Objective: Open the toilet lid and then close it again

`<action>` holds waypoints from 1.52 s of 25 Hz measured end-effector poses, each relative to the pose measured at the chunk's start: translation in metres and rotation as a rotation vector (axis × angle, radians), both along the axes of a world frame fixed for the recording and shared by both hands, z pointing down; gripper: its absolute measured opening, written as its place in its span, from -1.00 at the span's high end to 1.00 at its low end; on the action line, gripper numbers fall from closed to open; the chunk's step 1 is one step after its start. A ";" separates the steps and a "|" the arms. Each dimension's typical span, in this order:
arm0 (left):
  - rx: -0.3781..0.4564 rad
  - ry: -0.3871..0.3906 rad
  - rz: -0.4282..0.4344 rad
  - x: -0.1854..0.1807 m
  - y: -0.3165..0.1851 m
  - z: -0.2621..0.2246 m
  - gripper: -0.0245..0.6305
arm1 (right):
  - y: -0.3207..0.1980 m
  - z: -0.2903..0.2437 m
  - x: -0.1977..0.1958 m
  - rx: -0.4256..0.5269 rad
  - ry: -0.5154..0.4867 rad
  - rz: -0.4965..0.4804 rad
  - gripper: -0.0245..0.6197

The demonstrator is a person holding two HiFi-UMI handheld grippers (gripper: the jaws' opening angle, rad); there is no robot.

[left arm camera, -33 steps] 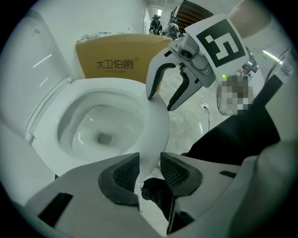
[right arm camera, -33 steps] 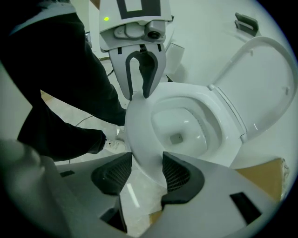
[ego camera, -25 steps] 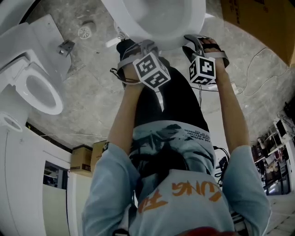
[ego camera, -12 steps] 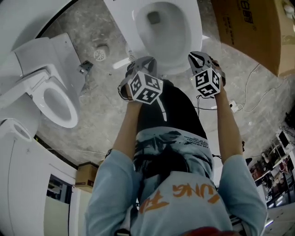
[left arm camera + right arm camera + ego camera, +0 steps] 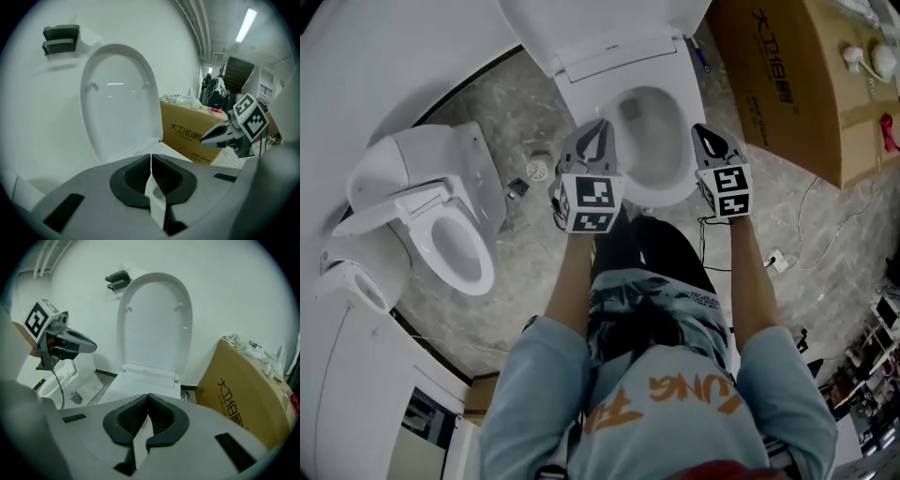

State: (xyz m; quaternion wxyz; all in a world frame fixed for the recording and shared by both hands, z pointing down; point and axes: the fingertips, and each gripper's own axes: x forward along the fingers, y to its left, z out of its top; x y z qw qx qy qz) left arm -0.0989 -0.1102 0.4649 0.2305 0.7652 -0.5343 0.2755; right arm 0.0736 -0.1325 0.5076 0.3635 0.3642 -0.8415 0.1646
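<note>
Head view. Shows left gripper (image 5: 600,131) and right gripper (image 5: 705,137) side by side above the front rim of the bowl (image 5: 661,183), touching nothing.

Reads both as closed and empty in their own gripper views: pads together, nothing between, with the right jaws having just been closing on nothing.

Finds the lid (image 5: 119,103) already raised, standing upright against the wall behind the bowl, hinge at the bottom, long axis vertical. Places it ahead of and beyond both grippers, across the open bowl: left of centre for the left gripper, nearly dead ahead for the right. Puts neither hand clearly nearer.

Judges opening done, closing yet to do. Calls for a reach forward to the lid's top edge, then a pull toward the person and down about the hinge.

Notes a cardboard box (image 5: 787,75) right of the bowl and a second toilet (image 5: 450,234) left, both apart from that path.
</note>
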 end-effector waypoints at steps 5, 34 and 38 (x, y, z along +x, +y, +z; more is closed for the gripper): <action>0.149 -0.035 -0.045 -0.034 -0.056 -0.071 0.83 | -0.070 -0.071 -0.012 0.099 -0.165 0.179 0.88; 0.357 -0.283 0.191 -0.121 -0.265 -0.257 0.34 | -0.280 -0.350 -0.205 0.724 0.162 -0.287 0.42; 0.336 -0.294 0.223 -0.117 -0.274 -0.250 0.43 | -0.289 -0.341 -0.206 0.720 0.231 -0.313 0.44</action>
